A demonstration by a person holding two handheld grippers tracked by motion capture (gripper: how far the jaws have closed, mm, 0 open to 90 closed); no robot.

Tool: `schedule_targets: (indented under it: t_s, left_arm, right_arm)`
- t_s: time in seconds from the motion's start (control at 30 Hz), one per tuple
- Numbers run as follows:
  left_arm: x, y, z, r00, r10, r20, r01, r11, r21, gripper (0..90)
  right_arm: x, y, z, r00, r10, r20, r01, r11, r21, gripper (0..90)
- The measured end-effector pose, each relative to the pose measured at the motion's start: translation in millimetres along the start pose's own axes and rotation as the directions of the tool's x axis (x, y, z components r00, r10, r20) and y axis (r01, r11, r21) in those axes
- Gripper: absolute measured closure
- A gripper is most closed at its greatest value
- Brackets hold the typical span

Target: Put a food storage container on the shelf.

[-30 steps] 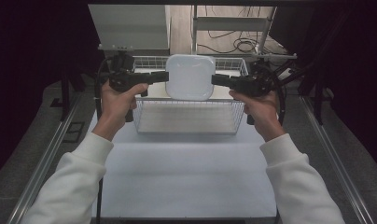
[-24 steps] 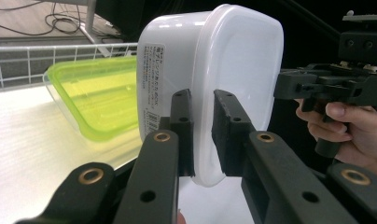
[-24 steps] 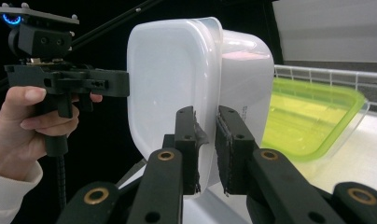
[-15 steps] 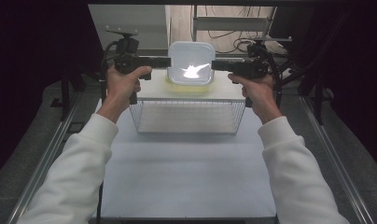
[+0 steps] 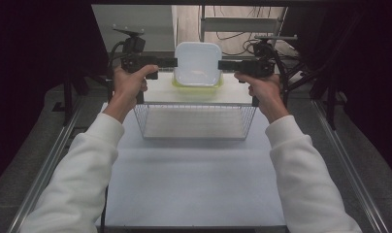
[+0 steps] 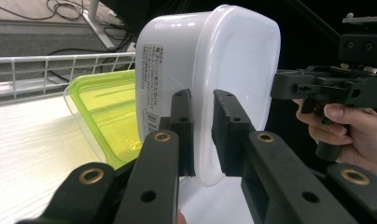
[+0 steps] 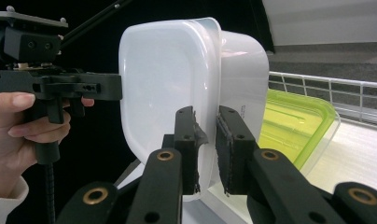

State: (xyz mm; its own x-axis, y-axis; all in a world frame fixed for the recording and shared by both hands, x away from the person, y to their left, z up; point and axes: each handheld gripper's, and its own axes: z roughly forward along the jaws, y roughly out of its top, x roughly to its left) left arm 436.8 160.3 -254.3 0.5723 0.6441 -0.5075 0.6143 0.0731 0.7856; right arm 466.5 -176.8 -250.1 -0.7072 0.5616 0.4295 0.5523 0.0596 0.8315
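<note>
Dark walls close in on both sides of a pale desk [image 5: 194,184], and cables lie on the floor beyond its far edge. On the desk stands a wire basket [image 5: 196,121], and behind it lies a yellow-green lid [image 5: 196,86], seen in the gripper views as a shallow translucent piece flat on a white surface just inside a wire rail.

A white tub [image 5: 198,63] hangs in the air above the lid, held from both sides. In the high view its broad face is turned toward the camera, so it stands on edge rather than upright. The left gripper [image 5: 172,62] comes in from the left and the right gripper [image 5: 222,64] from the right, both roughly level, each gripped in a hand with a white sleeve behind it.

In the left gripper view, the left gripper [image 6: 203,133] has its jaws pinching the tub's rim, one pad on each side of the thin wall; a printed label [image 6: 151,88] runs down the tub's side next to them. In the right gripper view, the right gripper [image 7: 206,149] pinches the opposite rim the same way, with the tub [image 7: 177,79] rising above the jaws and the lid [image 7: 294,130] low to the right of it.
</note>
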Motion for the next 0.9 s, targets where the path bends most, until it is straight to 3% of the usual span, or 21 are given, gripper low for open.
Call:
schedule_targets:
  t_s: [0.23,0.53,0.7,0.9]
  left_arm:
    - [4.8,0.7,4.6,0.9998,-0.017,-0.006,0.017,0.9997,0.016,78.7]
    - [16.9,4.6,13.9,0.9965,-0.083,-0.007,0.083,0.9954,0.048,78.4]
    - [22.7,8.6,16.3,0.9925,-0.122,0.005,0.122,0.9911,0.054,78.4]
    - [31.4,16.5,21.6,0.9826,-0.185,0.018,0.184,0.9815,0.054,78.2]
  right_arm:
    - [-6.1,0.8,5.4,0.9998,0.015,0.012,-0.015,1.000,0.019,78.1]
    - [-13.2,6.2,13.4,0.9979,0.055,0.034,-0.057,0.997,0.055,77.8]
    - [-16.4,11.3,16.3,0.9956,0.088,0.033,-0.090,0.994,0.068,77.4]
    - [-24.5,20.0,20.9,0.9848,0.170,0.037,-0.173,0.981,0.093,76.0]
